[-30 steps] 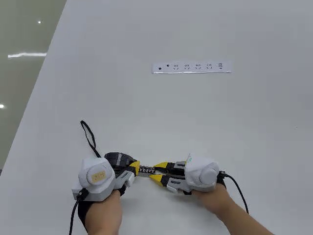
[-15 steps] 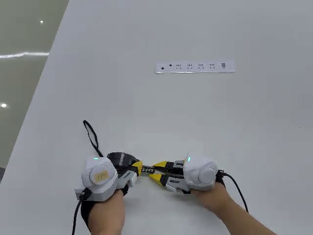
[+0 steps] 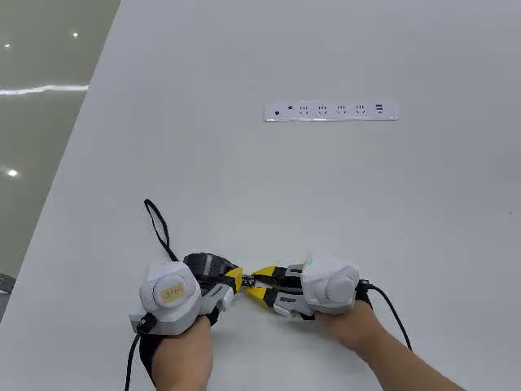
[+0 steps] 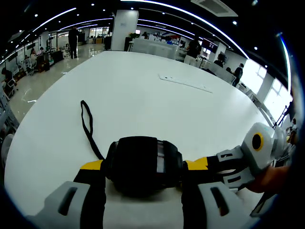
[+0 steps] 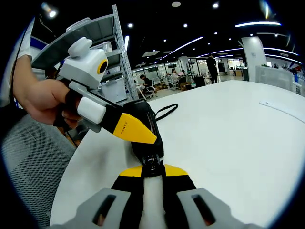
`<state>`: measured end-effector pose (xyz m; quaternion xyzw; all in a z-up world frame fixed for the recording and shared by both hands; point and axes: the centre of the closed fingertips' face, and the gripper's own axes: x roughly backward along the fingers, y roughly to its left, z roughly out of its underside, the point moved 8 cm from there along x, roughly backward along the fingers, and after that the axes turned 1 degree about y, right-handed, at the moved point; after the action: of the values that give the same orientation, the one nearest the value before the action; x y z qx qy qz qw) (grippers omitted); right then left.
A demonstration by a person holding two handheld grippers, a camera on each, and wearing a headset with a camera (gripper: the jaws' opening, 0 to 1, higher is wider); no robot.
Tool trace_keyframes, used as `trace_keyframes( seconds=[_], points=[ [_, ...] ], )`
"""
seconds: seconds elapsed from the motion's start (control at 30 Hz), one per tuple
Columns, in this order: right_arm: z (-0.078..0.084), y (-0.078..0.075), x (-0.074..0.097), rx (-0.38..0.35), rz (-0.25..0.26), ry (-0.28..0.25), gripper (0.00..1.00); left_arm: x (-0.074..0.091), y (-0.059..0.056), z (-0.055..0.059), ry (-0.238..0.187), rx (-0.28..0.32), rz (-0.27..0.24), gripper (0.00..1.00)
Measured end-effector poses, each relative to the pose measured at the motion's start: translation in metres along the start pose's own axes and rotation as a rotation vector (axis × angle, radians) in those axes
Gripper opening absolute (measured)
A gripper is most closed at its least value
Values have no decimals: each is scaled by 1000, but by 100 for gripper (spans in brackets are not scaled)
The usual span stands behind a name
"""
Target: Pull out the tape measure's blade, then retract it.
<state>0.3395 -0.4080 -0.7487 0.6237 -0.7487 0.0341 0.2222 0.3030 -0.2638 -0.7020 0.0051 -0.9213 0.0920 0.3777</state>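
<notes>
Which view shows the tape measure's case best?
The left gripper view: the case sits large between the jaws of the left gripper. The head view shows it small; the right gripper view shows it partly covered.

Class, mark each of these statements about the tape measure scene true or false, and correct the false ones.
1. The left gripper clamps the tape measure's black case between its fingers. True.
2. The right gripper is open, away from the blade. False: its fingers are shut on the blade's tip, close to the case.
3. The power strip touches the case. False: it lies far across the table, apart from it.
4. A black strap trails from the case over the table. True.
5. A long stretch of blade is out. False: a short bit shows.
</notes>
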Motion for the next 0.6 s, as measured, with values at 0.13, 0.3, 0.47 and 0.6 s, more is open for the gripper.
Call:
trace_keyframes(
  seconds=[0.13, 0.3, 0.47, 0.6],
  points=[
    [-1, 0, -3, 4, -2, 2, 13, 0, 3, -1, -1, 19, 11, 62],
    [-2, 1, -7, 8, -7, 3, 13, 0, 2, -1, 2, 20, 14, 62],
    [-4, 2, -12, 13, -14, 5, 13, 0, 3, -1, 3, 22, 19, 62],
    [-4, 1, -14, 17, -22, 7, 13, 0, 3, -1, 4, 23, 25, 62]
  ],
)
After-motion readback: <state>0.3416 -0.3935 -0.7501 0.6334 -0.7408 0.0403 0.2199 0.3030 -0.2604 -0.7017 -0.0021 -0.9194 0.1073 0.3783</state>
